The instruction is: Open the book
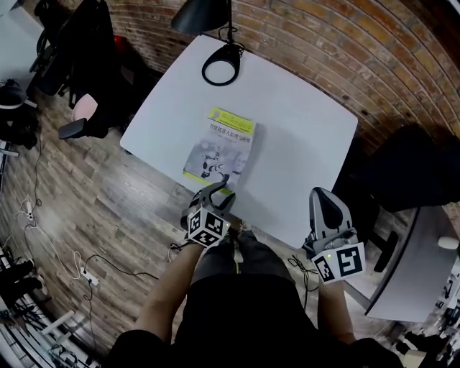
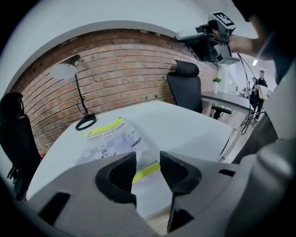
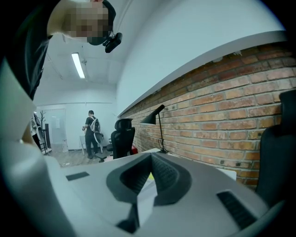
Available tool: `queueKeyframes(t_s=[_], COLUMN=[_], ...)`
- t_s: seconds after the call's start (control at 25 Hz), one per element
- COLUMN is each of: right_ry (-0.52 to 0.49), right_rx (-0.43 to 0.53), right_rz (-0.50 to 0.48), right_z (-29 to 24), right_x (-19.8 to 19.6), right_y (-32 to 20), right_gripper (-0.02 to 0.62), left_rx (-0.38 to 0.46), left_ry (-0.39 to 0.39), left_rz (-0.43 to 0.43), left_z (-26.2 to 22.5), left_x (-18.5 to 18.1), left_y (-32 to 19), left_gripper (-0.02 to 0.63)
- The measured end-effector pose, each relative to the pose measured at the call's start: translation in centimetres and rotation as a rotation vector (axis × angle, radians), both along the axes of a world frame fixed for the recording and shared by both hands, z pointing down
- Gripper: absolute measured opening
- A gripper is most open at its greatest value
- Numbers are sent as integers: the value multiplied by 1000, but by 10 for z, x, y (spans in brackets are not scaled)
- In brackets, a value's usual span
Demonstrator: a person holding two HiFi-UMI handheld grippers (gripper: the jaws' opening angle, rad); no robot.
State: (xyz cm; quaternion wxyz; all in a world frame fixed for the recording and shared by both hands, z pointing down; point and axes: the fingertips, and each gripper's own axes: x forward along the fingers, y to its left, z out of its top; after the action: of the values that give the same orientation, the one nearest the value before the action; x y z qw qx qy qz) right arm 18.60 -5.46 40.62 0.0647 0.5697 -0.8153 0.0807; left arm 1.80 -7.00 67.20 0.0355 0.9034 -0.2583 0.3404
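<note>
- book (image 1: pixel 221 147) closed, flat on white table (image 1: pixel 302 136), near its front edge.
- left gripper (image 2: pixel 148 159): fingers spread over book's near edge, gripping nothing.
- right gripper (image 3: pixel 150 159): fingers pressed together, empty.

1 book (image 1: pixel 221 151), 1 lamp (image 1: pixel 203 14), 1 table (image 1: pixel 302 136), 2 tongs (image 1: pixel 220 185) (image 1: pixel 325 195).

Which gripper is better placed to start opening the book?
Left. The left gripper, jaws apart, hangs at the near edge of the book; the right gripper is off to the side, jaws together.
</note>
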Motion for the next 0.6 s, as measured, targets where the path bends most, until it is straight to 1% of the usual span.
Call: queueKeyframes(t_s=[0.08,0.16,0.24,0.36,0.4,0.44,0.6], right_ry=[1,2,1,0,0,0,-2], right_rx=[-8,-15,-20,-25,-26,-27,-26], right_rz=[7,14,21,26,27,27,18], right_z=[3,6,8,11,12,13,13], right_x=[3,7,9,11,12,12,10], right_y=[2,3,5,6,6,6,4], right_gripper=[11,11,11,11,11,11,11], left_rx=[2,6,5,-12,-18,-24,-76], left_ry=[-34,-74,-93,-83,-81,-77,-18], left_rz=[10,26,27,-5,-9,-9,-21], left_z=[9,17,22,24,24,24,22], left_x=[3,7,10,8,8,8,9], left_y=[0,1,2,-1,-1,-1,2], left_gripper=[167,193,207,203,182,183,145])
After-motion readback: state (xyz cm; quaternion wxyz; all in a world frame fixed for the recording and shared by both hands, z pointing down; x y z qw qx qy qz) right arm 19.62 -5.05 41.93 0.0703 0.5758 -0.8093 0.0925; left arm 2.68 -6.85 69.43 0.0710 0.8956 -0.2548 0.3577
